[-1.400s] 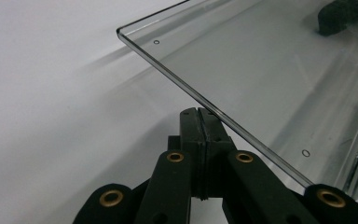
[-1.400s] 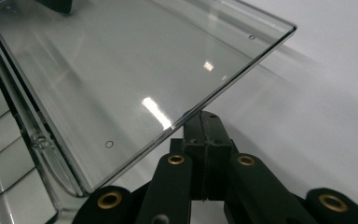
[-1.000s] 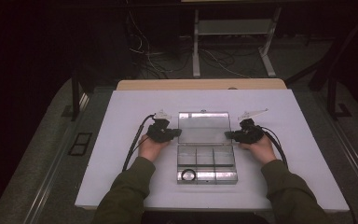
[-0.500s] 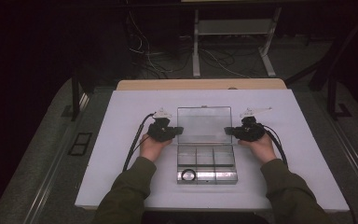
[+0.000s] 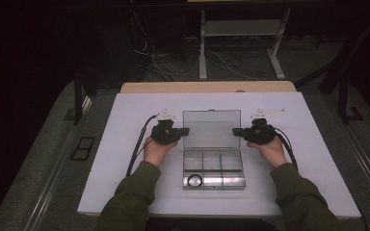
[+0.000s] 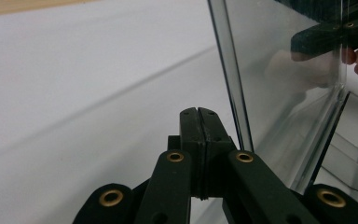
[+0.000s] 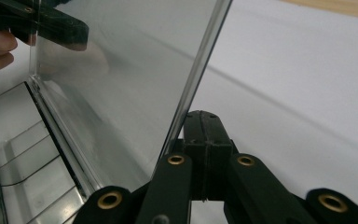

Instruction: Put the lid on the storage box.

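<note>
- The clear, shallow plastic compartment box [image 5: 213,174] is seen lying near the middle of the white counter [image 5: 125,192], and it serves here as the landmark.
- Its clear, flat, hinged lid [image 5: 211,128] is raised on the far side of the box, standing steeply upright; the opening of the box is judged to be done or very nearly done.
- The left claw [image 5: 185,131] is held just beside the lid's left edge. In the left gripper view its two black jaws are pressed flat together with nothing between them, the lid's edge [image 6: 233,88] passing right beside their tips [image 6: 198,113].
- The right claw [image 5: 236,131] is held just beside the lid's right edge. In the right gripper view the jaws are likewise closed on nothing, with the lid's edge [image 7: 200,65] just beside their tips [image 7: 204,116].
- Whether either claw actually touches the lid cannot be told; the lid appears to be steadied or pushed from both sides rather than gripped.
- Inside the box, several divided compartments are seen, and a small ring-shaped object [image 5: 194,181] lies in the near-left compartment.
- What is judged to be left: the lid is to be tipped fully back or released, and the contents are yet to be handled.
</note>
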`<state>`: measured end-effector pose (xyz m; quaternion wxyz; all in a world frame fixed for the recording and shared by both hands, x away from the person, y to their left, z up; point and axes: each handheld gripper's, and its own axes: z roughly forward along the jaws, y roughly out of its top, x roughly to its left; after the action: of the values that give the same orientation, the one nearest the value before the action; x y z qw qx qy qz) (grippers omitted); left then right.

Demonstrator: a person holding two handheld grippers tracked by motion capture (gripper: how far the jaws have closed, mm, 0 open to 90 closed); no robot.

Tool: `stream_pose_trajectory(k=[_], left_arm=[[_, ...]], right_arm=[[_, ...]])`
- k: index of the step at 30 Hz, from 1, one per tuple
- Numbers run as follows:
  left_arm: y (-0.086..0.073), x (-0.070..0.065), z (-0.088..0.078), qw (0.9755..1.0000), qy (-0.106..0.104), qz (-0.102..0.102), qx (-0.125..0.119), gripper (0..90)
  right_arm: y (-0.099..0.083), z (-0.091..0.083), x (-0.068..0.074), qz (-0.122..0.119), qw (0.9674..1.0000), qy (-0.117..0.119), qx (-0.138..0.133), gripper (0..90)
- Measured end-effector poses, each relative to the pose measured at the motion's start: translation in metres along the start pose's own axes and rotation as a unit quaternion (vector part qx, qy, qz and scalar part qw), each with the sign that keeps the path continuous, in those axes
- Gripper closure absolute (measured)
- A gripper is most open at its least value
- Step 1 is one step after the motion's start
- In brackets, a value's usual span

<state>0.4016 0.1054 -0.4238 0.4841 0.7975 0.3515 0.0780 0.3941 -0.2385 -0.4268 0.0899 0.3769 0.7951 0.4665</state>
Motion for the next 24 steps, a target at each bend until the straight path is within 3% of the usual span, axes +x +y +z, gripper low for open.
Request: stream_pose_trajectory(k=[15, 24], left_arm=[[0.006, -0.004, -0.012, 0.9997, -0.001, 0.003, -0.024, 88.4], [0.006, 0.000, -0.020, 0.9993, 0.008, 0.002, -0.035, 81.4]], right_arm=[[0.009, -0.011, 0.003, -0.005, 0.9996, 0.003, -0.027, 88.9], [0.011, -0.013, 0.004, -0.008, 0.9995, 0.006, -0.032, 88.9]])
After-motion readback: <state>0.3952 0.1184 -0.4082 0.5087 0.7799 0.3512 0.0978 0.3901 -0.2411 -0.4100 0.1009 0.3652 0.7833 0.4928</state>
